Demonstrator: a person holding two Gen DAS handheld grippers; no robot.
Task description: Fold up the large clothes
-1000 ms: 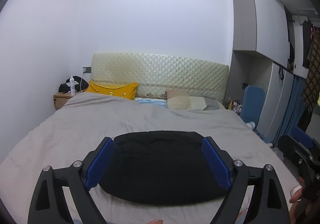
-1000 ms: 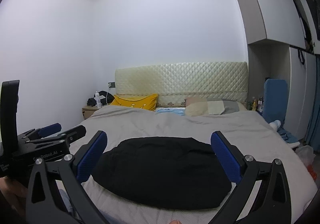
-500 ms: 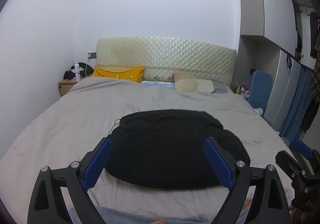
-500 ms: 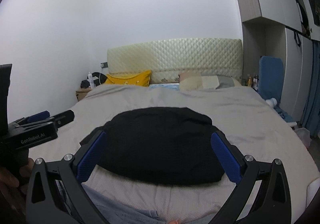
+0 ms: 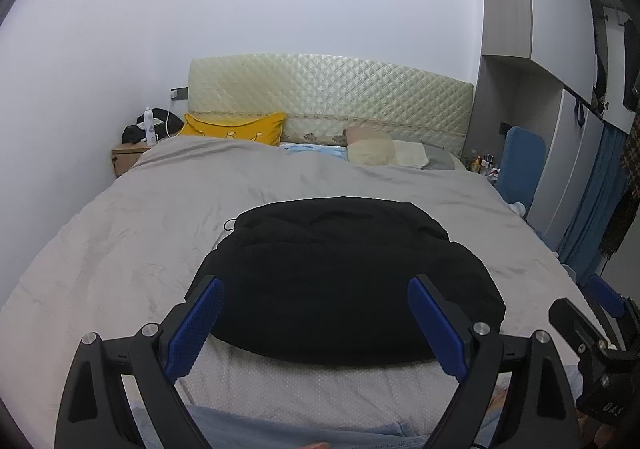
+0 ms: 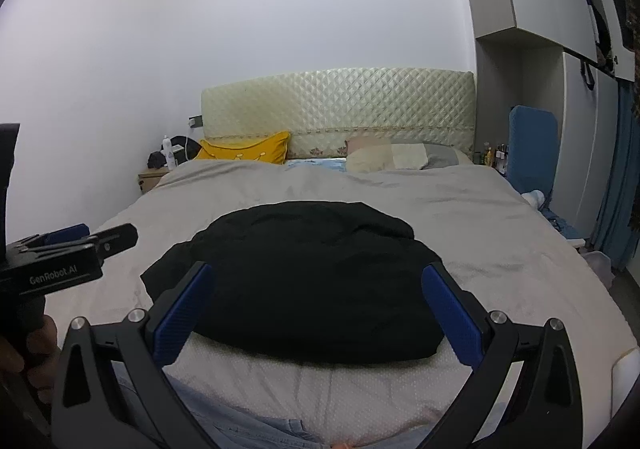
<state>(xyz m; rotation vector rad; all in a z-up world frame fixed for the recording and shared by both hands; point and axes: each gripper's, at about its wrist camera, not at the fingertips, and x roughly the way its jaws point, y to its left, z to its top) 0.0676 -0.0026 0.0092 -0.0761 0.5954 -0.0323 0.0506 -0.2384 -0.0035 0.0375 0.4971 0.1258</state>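
Observation:
A large black garment [image 5: 340, 273] lies bunched in a rounded heap near the foot of the grey bed [image 5: 132, 241]; it also shows in the right wrist view [image 6: 304, 273]. My left gripper [image 5: 316, 321] is open and empty, held just above the garment's near edge, with its blue pads [image 5: 196, 325] apart. My right gripper [image 6: 316, 317] is open and empty in the same way, over the garment's near edge. The left gripper's body [image 6: 60, 261] shows at the left of the right wrist view.
A quilted cream headboard [image 5: 332, 101] stands at the far end with a yellow pillow [image 5: 236, 127] and pale pillows [image 5: 384, 153]. A wooden nightstand [image 5: 128, 157] with a bottle is at the far left. Grey wardrobes [image 5: 560, 97] and a blue chair [image 5: 520, 165] line the right side.
Both grippers have tilted down and moved closer over the bed, so the black garment now fills more of each view. Both stayed open and empty.

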